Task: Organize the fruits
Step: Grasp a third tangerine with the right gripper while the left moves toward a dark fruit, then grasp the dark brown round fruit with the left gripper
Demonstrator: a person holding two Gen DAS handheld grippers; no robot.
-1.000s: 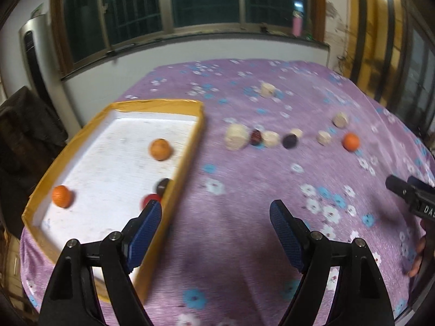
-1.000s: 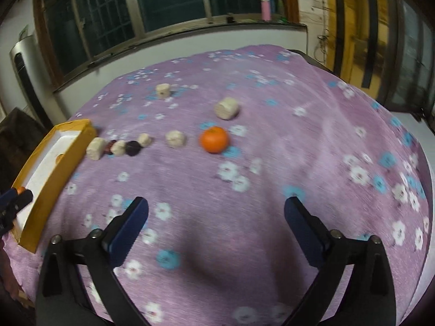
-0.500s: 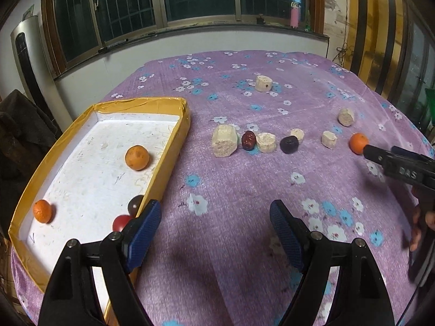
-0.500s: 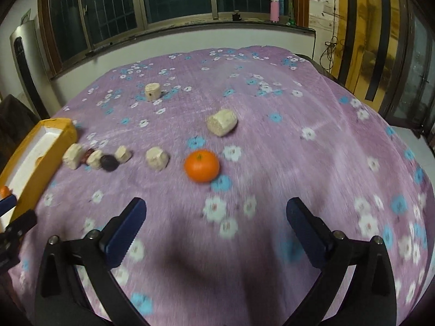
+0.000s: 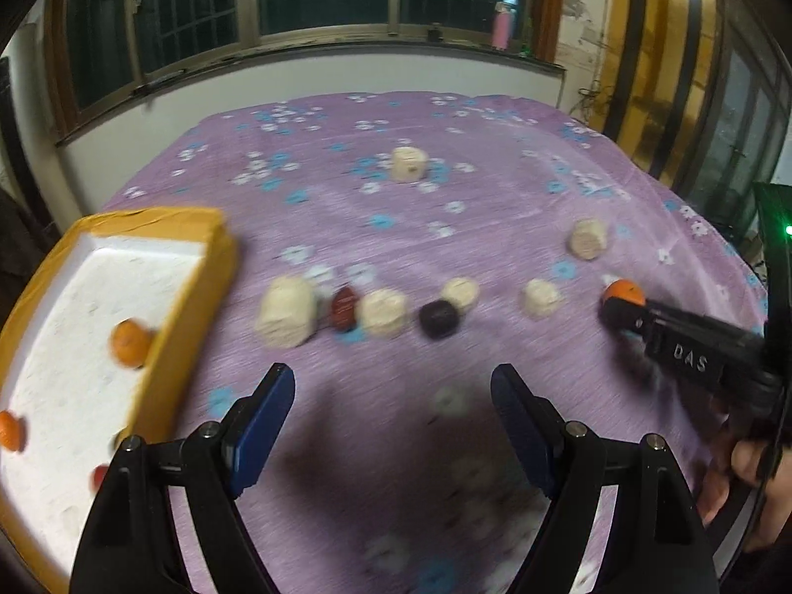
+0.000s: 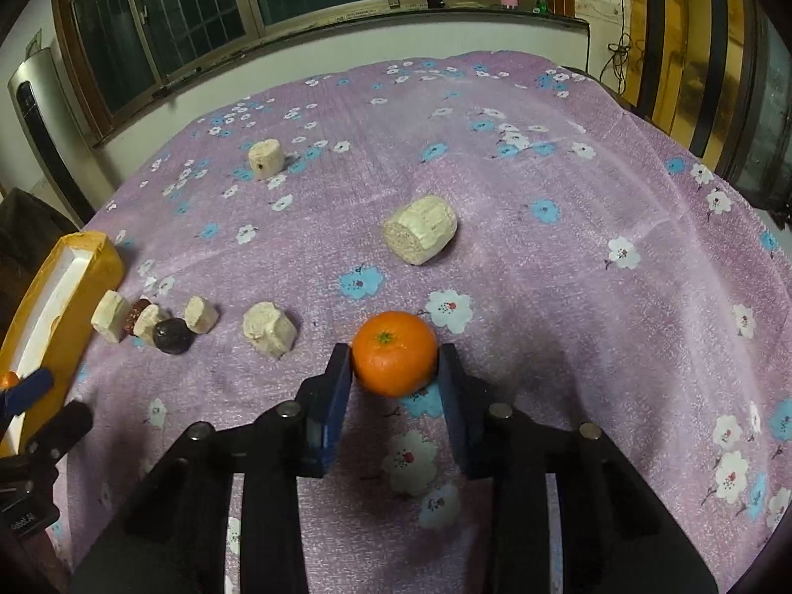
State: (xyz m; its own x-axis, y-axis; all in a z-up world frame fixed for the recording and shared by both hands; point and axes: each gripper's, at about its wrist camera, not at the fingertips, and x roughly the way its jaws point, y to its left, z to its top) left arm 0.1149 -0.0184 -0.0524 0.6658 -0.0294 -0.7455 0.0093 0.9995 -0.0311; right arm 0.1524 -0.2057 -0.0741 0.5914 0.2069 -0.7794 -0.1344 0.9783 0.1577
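My right gripper is shut on an orange tangerine that rests on the purple flowered cloth; it also shows in the left wrist view behind the right gripper's tip. My left gripper is open and empty above the cloth, right of the yellow-rimmed white tray. The tray holds two tangerines and small dark and red fruits, partly hidden. A red date and a dark plum lie in a row among pale cork-like chunks.
More pale chunks lie on the cloth: one far back, one in the middle, one near the tangerine. The tray's corner is at the left. A wall with windows stands behind the table.
My right gripper moved forward and closed on the tangerine. My left gripper moved forward and right, nearer the row of fruits, still open.
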